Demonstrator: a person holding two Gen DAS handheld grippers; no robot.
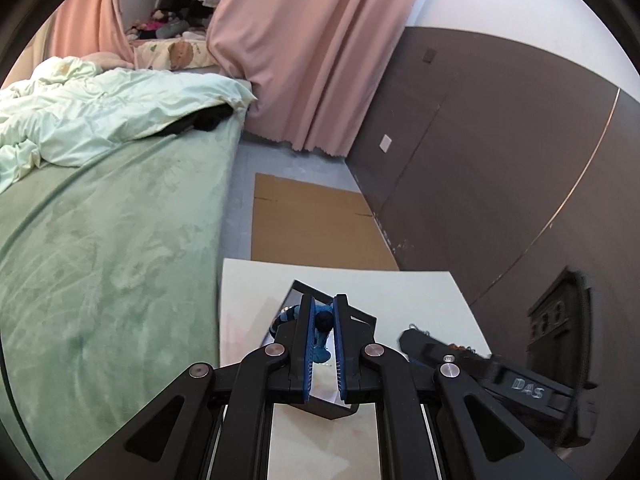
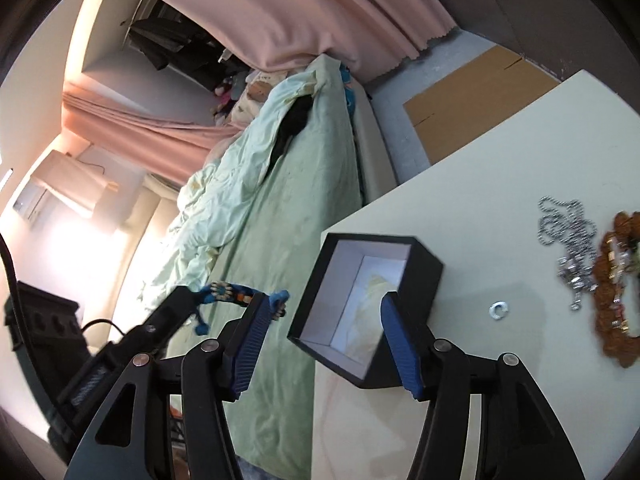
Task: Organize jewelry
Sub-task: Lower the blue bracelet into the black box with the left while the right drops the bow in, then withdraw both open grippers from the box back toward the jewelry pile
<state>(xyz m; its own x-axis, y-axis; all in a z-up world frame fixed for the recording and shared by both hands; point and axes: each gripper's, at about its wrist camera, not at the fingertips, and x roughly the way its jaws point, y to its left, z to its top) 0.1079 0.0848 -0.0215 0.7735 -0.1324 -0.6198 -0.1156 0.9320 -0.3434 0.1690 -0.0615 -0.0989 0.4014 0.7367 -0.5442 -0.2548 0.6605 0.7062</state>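
White table (image 2: 460, 208): box (image 2: 424, 268), chain (image 2: 568, 232), washer (image 2: 499, 309)

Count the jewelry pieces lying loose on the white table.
3: a silver chain, an orange beaded bracelet at the right edge, and a small silver ring. Others may lie beyond view.

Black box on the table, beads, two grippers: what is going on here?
A person with a handheld gripper in each hand is sorting jewelry into an open black box on a white table. The left gripper is shut on a blue beaded bracelet, held over the box. The right gripper is open with nothing between its pads. A silver chain, an orange beaded piece and a small silver ring lie on the table, not yet boxed.
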